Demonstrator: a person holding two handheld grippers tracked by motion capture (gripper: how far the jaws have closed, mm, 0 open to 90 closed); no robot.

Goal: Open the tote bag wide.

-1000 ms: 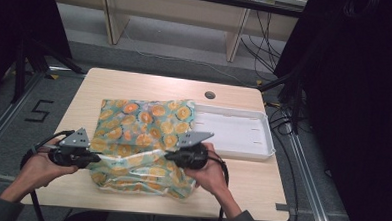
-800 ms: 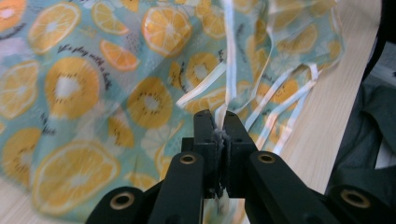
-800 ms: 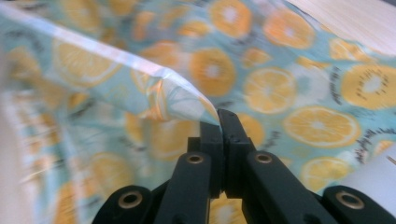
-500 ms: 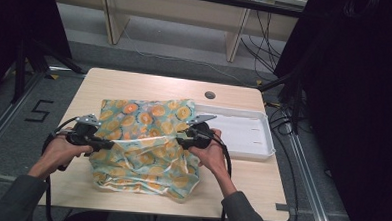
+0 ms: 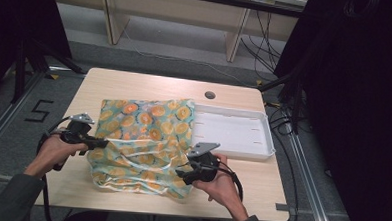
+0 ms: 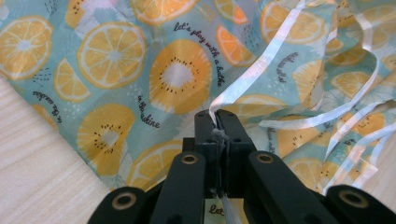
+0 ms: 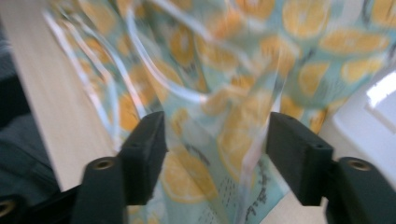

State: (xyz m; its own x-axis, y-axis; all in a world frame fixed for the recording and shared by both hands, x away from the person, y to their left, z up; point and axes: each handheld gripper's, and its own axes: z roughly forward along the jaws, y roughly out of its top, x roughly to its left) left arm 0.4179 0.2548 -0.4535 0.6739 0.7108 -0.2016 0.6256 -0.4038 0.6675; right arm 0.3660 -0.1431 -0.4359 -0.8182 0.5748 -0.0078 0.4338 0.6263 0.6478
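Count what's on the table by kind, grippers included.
Printed cloth: 1
White tray: 1
Grippers: 2, the left gripper shut on the cloth's edge, the right gripper with its jaws just opened
Total: 4

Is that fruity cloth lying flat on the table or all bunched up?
Partly bunched. The cloth lies flat at its far end, while its near half is rumpled, pinched at one edge by the shut left claw.

Even overhead light is falling on the table (image 5: 135, 83), leaving the surrounding room dark. The left gripper view is showing crisp detail, while motion blur is smearing the right gripper view.
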